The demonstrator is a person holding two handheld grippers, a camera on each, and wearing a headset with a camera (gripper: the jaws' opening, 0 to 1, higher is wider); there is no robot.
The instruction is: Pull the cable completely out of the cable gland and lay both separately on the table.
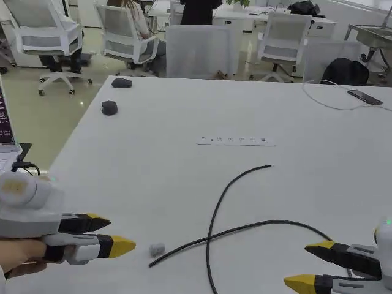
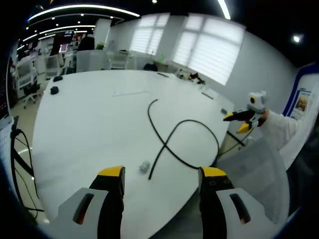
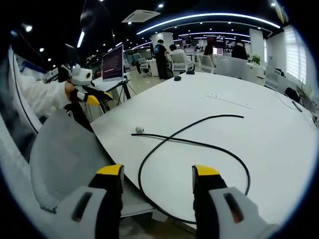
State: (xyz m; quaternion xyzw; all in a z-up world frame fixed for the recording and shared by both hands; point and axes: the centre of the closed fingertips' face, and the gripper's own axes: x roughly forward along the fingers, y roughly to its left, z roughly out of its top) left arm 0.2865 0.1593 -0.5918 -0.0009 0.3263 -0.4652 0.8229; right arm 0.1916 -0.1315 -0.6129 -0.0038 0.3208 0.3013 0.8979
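Observation:
A black cable (image 1: 228, 231) lies looped on the white table (image 1: 184, 122), crossing over itself near the front edge; it also shows as the cable (image 2: 169, 137) and the cable (image 3: 189, 142). A small grey cable gland (image 1: 157, 248) rests apart from the cable's left end, seen too as the gland (image 2: 144, 166) and the gland (image 3: 140, 130). My left gripper (image 1: 107, 236) is open at the front left, just left of the gland. My right gripper (image 1: 318, 266) is open at the front right, close to the cable's loop. Both hold nothing.
A white power strip (image 1: 236, 141) lies flat mid-table. Two dark mice (image 1: 109, 108) sit at the far left, a phone (image 1: 365, 97) with a thin lead at the far right. Office chairs (image 1: 122, 30) stand behind the table. A laptop edge (image 1: 5, 131) is at the left.

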